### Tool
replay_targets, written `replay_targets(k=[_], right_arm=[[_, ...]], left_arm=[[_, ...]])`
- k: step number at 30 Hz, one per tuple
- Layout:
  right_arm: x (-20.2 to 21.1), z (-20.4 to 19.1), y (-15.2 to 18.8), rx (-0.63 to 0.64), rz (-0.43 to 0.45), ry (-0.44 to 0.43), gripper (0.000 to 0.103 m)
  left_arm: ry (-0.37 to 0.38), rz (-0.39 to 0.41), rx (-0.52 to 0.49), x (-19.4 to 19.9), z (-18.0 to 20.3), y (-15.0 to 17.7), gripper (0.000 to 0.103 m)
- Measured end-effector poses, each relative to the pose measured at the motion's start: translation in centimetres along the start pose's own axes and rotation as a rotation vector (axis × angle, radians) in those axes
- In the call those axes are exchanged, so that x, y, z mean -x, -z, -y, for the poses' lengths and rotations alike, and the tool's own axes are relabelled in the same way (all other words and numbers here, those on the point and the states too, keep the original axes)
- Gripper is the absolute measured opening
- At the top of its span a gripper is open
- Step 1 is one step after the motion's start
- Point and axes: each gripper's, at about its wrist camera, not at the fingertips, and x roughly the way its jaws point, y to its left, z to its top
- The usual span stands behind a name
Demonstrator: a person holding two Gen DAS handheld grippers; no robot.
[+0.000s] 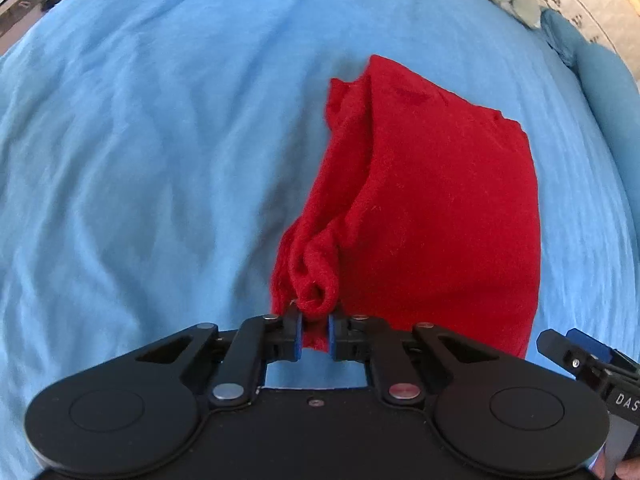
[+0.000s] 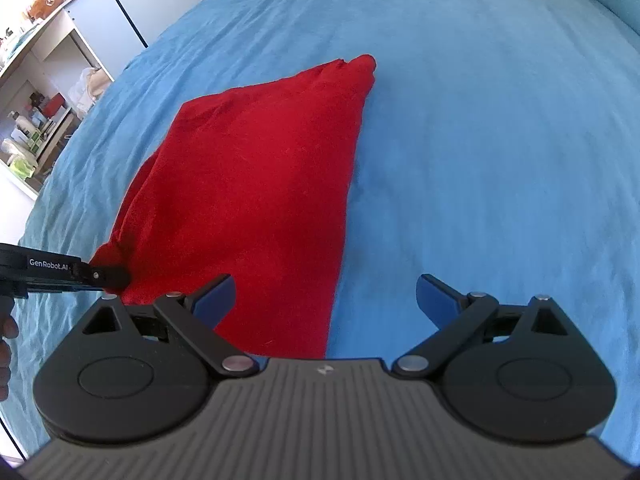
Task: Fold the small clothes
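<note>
On the blue bedspread (image 1: 160,160), the left gripper (image 1: 314,330) pinches the red garment (image 1: 440,208) at a bunched corner, the right gripper (image 2: 324,298) gapes wide; best carry that corner across low and taut.

1. A bright red, fuzzy knit garment (image 1: 432,208) lies partly folded on the bed, stacked in layers with a smooth, flat top panel.
2. Its one long edge (image 2: 348,184) runs straight; the opposite side is rumpled and bunched.
3. The far end tapers to a small crumpled point (image 2: 362,65).
4. At the near corner the fabric is gathered into a rolled, lifted wad (image 1: 314,280).
</note>
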Motion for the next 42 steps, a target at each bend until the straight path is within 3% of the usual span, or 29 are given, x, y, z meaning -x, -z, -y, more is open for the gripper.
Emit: replay_targets(k=[5, 8, 10, 11, 12, 14, 18, 24, 27, 31, 35, 38, 40, 41, 42], right_arm=[[0.1, 0.1, 0.3, 0.014, -0.005, -0.007, 0.103], [-0.2, 0.2, -0.1, 0.023, -0.004, -0.006, 0.103], [-0.1, 0.3, -0.4, 0.02, 0.008, -0.008, 0.103], [0.1, 0.4, -0.5, 0.017, 0.016, -0.009, 0.103], [0.0, 0.3, -0.8, 0.015, 0.023, -0.01, 0.103], [0.0, 0.4, -1.5, 0.014, 0.036, -0.013, 0.103], [-1.2, 0.6, -3.8, 0.015, 0.053, -0.008, 0.103], [-4.4, 1.2, -7.5, -0.025, 0.057, 0.009, 0.103], [-6.1, 1.4, -7.9, -0.033, 0.037, 0.021, 0.103], [-7.8, 1.5, -6.9, -0.008, 0.009, 0.055, 0.103], [-8.4, 1.8, -6.7, -0.016, -0.01, 0.065, 0.103], [-7.6, 1.6, -7.4, -0.015, -0.023, 0.051, 0.103], [-6.6, 1.8, -7.9, -0.02, 0.004, -0.017, 0.103], [-6.2, 1.8, -8.0, -0.022, 0.009, -0.04, 0.103], [-6.1, 1.8, -8.1, -0.019, 0.002, -0.064, 0.103]], left_arm=[[-0.041, -0.036, 0.024, -0.9, -0.8, 1.4, 0.007], [-0.025, -0.026, -0.012, -0.6, -0.7, 0.9, 0.014], [-0.032, 0.01, -0.063, 0.5, 0.0, 0.4, 0.044], [-0.035, 0.039, -0.088, 1.2, 0.5, 0.1, 0.072], [-0.038, 0.079, -0.116, 1.9, 1.1, -0.3, 0.087], [-0.026, 0.141, -0.181, 2.8, 2.4, -1.4, 0.096], [-0.059, 0.155, -0.252, 1.1, 4.5, -4.1, 0.097], [-0.054, 0.161, -0.258, -2.6, 5.3, -6.1, 0.097], [-0.083, 0.131, -0.269, -4.3, 5.4, -6.3, 0.097], [-0.056, 0.106, -0.254, -5.6, 4.4, -6.4, 0.099], [-0.042, 0.107, -0.269, -4.5, 4.5, -6.7, 0.096], [0.019, 0.154, -0.281, -2.9, 4.2, -7.1, 0.095], [0.09, 0.147, -0.256, -2.7, 3.4, -7.6, 0.095], [0.121, 0.126, -0.243, -3.0, 3.1, -7.9, 0.092], [0.15, 0.106, -0.229, -3.5, 2.7, -8.2, 0.081]])
